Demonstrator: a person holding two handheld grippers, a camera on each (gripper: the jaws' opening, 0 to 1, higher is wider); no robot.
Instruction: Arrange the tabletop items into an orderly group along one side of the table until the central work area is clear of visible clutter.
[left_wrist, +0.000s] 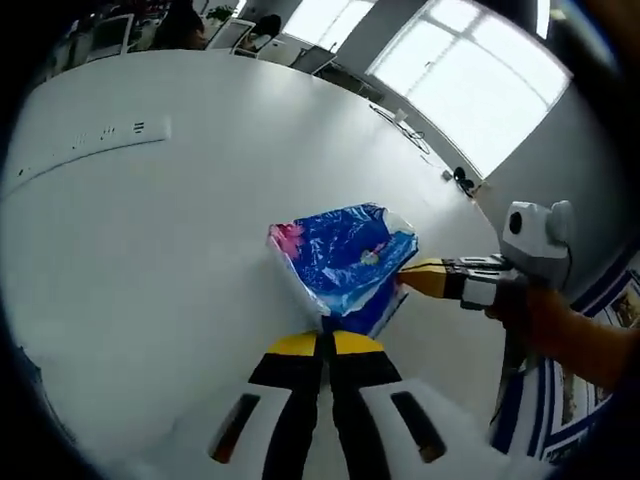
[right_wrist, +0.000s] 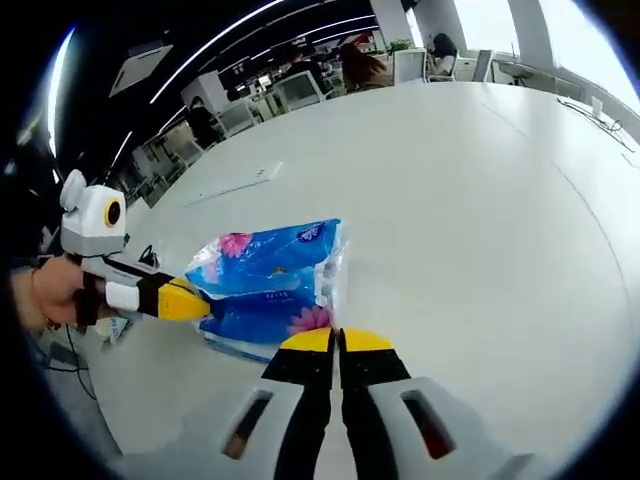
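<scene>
On a white worktop (left_wrist: 150, 250), a blue tissue pack (left_wrist: 345, 262) lies pinched at opposite edges by the left claw (left_wrist: 322, 340) and right claw (right_wrist: 338, 338), both pressed together, seemingly ready to be carried toward one side.

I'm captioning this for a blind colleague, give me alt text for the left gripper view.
A blue plastic pack of tissue rolls lies on a white table, with the left gripper shut at its near edge. The right gripper comes in from the right and touches the pack's side, with bright windows behind.
</scene>
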